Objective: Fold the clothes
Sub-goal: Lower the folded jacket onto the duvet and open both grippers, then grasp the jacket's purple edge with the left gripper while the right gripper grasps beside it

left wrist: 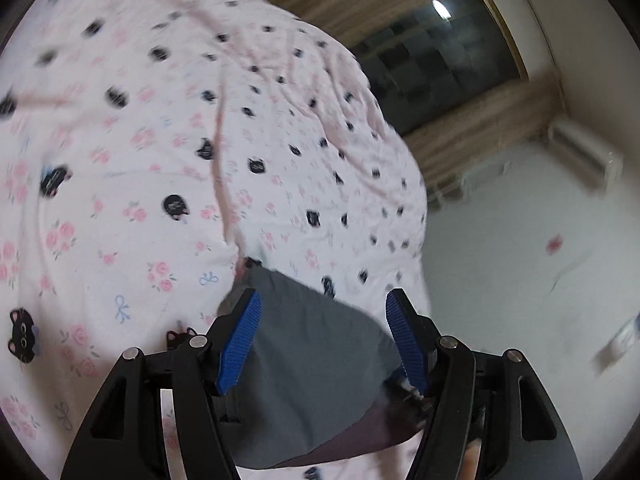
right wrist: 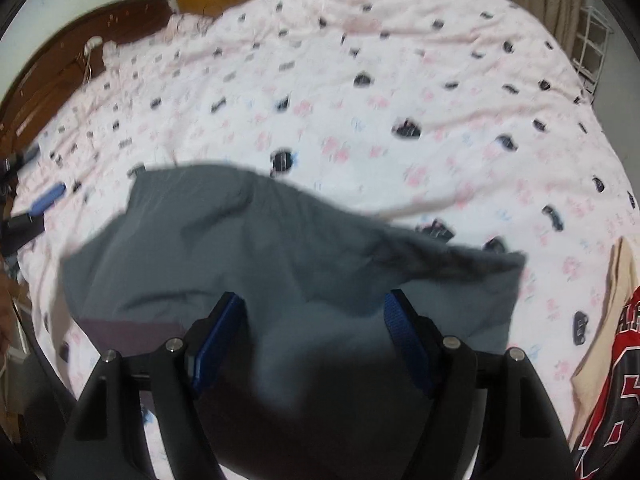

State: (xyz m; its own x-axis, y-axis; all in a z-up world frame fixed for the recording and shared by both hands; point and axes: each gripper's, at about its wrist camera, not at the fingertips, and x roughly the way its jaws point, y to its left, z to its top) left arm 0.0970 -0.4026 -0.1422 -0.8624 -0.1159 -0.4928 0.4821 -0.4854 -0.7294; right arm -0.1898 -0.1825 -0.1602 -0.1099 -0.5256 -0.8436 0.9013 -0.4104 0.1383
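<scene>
A white bedspread printed with pink roses and black cat faces [right wrist: 400, 92] covers the bed. On it lies a crumpled grey fabric garment [right wrist: 248, 248], long axis running left-right in the right view. Left gripper [left wrist: 322, 316] and right gripper [right wrist: 316, 312] both gape wide, cloth between their fingers, ungripped.

White lettering on red-black jersey [right wrist: 624, 364] cut off, blurred; nothing legible.
</scene>
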